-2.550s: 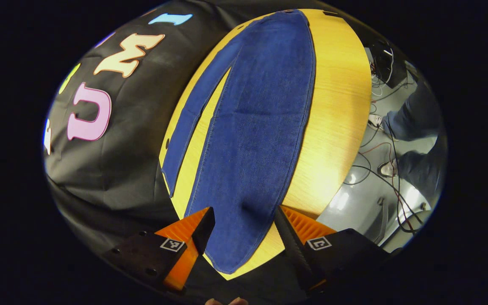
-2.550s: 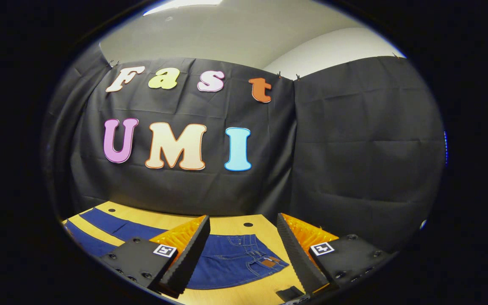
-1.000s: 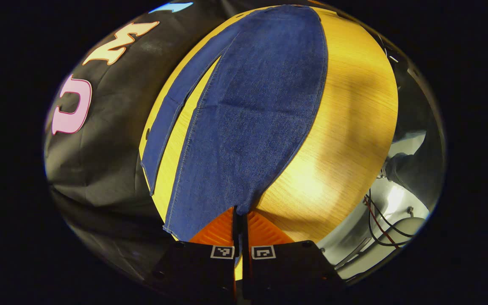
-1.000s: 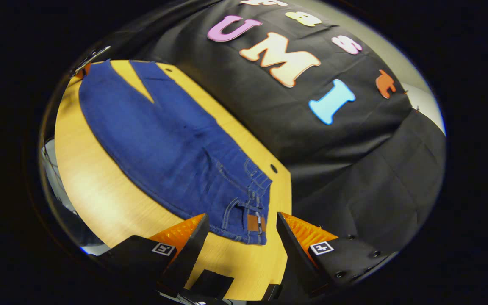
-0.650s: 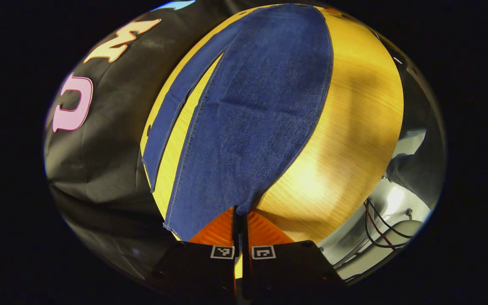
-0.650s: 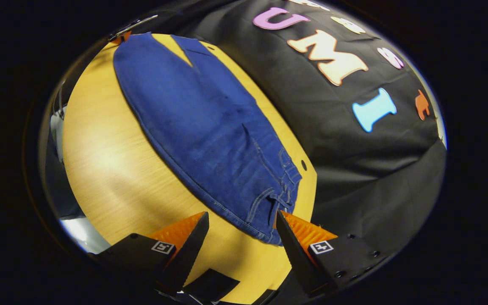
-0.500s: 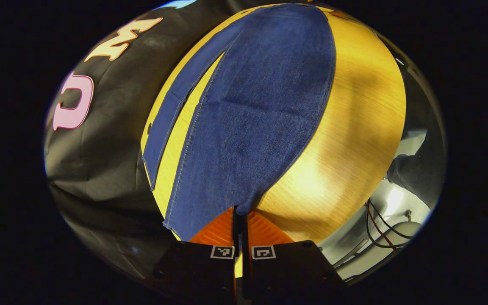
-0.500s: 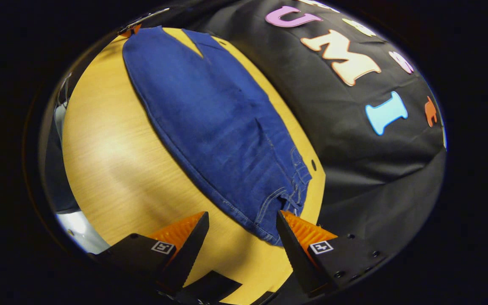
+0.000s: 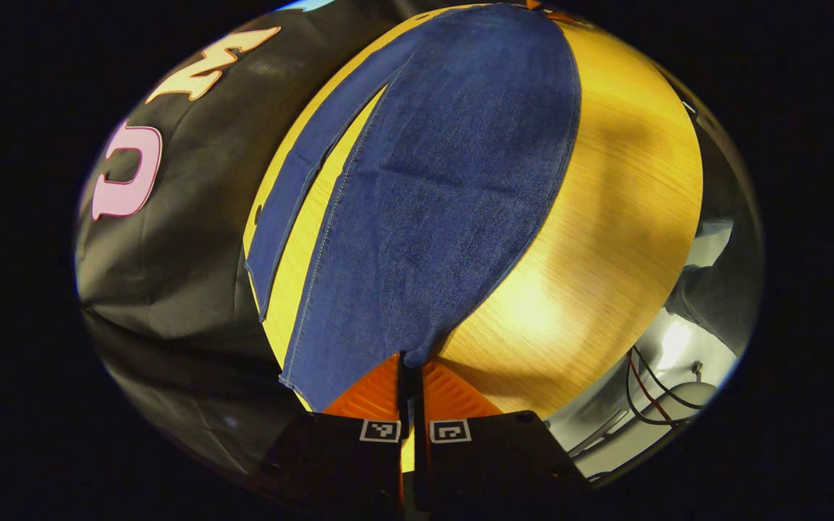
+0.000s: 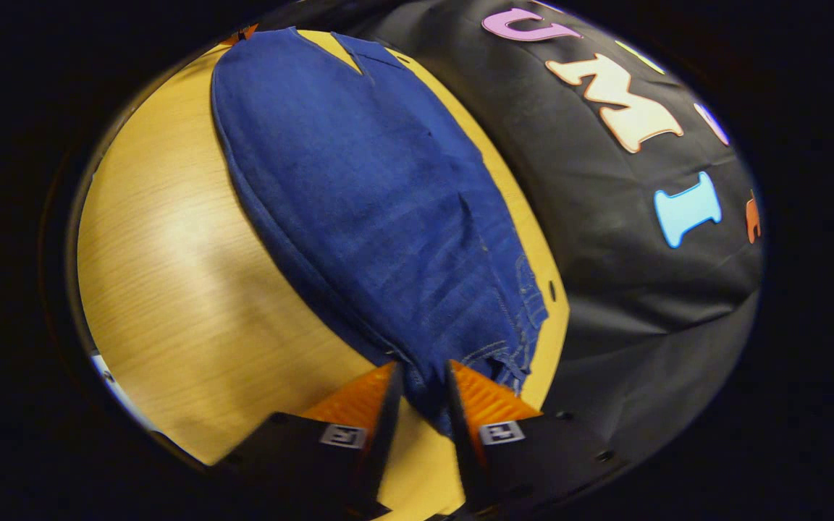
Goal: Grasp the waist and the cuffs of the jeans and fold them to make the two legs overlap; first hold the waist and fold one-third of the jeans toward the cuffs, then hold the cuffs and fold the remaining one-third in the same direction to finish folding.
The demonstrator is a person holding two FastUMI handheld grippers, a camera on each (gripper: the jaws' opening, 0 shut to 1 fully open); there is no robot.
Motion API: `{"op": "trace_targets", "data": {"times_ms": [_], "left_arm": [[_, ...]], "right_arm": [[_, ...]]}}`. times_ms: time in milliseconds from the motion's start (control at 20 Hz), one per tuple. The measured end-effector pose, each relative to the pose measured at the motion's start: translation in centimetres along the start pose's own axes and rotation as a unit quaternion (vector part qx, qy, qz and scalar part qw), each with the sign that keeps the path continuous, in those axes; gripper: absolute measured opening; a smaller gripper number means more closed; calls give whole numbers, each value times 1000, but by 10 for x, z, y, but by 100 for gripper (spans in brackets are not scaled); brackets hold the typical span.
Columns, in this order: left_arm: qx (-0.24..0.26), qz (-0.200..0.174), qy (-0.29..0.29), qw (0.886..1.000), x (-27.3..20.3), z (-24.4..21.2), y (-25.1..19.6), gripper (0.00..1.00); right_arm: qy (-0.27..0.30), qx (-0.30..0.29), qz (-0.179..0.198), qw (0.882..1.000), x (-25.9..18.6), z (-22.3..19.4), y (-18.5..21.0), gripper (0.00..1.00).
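Blue jeans (image 9: 446, 195) lie flat along the wooden table (image 9: 605, 217), with the legs running away from the left gripper view. My left gripper (image 9: 409, 359) is shut on the hem of the nearer, wider leg at its cuff. The other leg (image 9: 283, 210) lies apart to the left, with a strip of bare table between the two. In the right gripper view the jeans (image 10: 359, 181) stretch away from the waist (image 10: 511, 340). My right gripper (image 10: 420, 391) is shut on the near corner of the waist, with denim bunched between its fingers.
The black cloth wall (image 10: 605, 239) hangs right behind the table's far edge. A small hole (image 10: 552, 291) sits in the tabletop beside the waist. Beyond the table's near side, cables (image 9: 649, 376) lie on a grey floor, next to a person's dark trouser leg (image 9: 706, 304).
My right gripper swung down from facing the wall to the waist and closed on its near corner. My left gripper closed on the cuff about a second ago and has held still since.
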State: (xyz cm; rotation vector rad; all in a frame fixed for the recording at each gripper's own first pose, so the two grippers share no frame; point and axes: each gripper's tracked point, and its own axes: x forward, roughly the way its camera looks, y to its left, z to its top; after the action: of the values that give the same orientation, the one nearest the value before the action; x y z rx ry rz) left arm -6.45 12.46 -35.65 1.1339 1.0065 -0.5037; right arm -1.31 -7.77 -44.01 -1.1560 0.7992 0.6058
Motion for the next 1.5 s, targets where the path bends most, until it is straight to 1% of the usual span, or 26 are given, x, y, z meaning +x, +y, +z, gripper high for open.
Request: {"op": "trace_targets", "data": {"times_ms": [50, 100, 150, 200, 250, 300, 450, 600, 650, 700, 800, 850, 950, 1050, 1100, 1150, 1250, 1350, 1500], "left_arm": [[-5, 1, -1, 1000, 0, 0, 0, 0], [-13, 3, -3, 1000, 0, 1, 2, 0], [-30, 5, -3, 1000, 1, 0, 2, 0], [-49, 6, -3, 999, 1, 2, 4, 0], [-83, 5, 2, 997, 0, 1, 6, 0], [-105, 9, 2, 994, -2, 4, 11, 0], [-169, 39, -17, 985, -13, 21, 46, 0], [-227, 63, -39, 971, -26, 42, 100, 0], [-238, 67, -44, 968, -26, 47, 114, 0], [-245, 76, -54, 965, -25, 54, 133, 0], [-240, 93, -62, 964, -19, 69, 167, 0], [-235, 101, -64, 965, -21, 78, 181, 0], [-236, 113, -66, 963, -12, 90, 204, 0], [-248, 122, -71, 959, -2, 102, 222, 0], [-259, 126, -73, 955, 4, 109, 231, 0], [-271, 127, -75, 951, 12, 114, 240, 0], [-291, 129, -76, 945, 27, 128, 256, 0], [-304, 130, -80, 940, 46, 143, 270, 0], [-315, 129, -71, 937, 81, 162, 286, 0]], "right_arm": [[-4, -9, -9, 1000, 2, 1, -4, 19], [-8, -8, -15, 1000, -3, 4, -10, 7], [-5, 5, -15, 1000, -8, 3, -9, 5], [-1, 32, -13, 999, -1, 2, -8, 2], [-2, 57, -22, 998, -5, 5, -14, 3], [-7, 85, -35, 996, -10, 11, -26, 3], [-32, 154, -77, 985, -21, 36, -71, 3], [-57, 184, -111, 975, -29, 60, -110, 3], [-66, 192, -122, 971, -30, 68, -123, 3], [-73, 200, -131, 968, -30, 75, -135, 2], [-84, 216, -149, 961, -24, 88, -156, 3], [-91, 228, -157, 957, -21, 95, -166, 2], [-101, 263, -170, 944, -11, 106, -183, 3], [-112, 292, -180, 932, 1, 117, -198, 2], [-114, 305, -184, 928, 8, 120, -203, 3], [-118, 314, -187, 923, 17, 125, -210, 1], [-125, 333, -188, 916, 38, 133, -220, 2], [-124, 347, -178, 913, 62, 136, -226, 2], [-119, 347, -160, 917, 103, 139, -226, 2]]}}
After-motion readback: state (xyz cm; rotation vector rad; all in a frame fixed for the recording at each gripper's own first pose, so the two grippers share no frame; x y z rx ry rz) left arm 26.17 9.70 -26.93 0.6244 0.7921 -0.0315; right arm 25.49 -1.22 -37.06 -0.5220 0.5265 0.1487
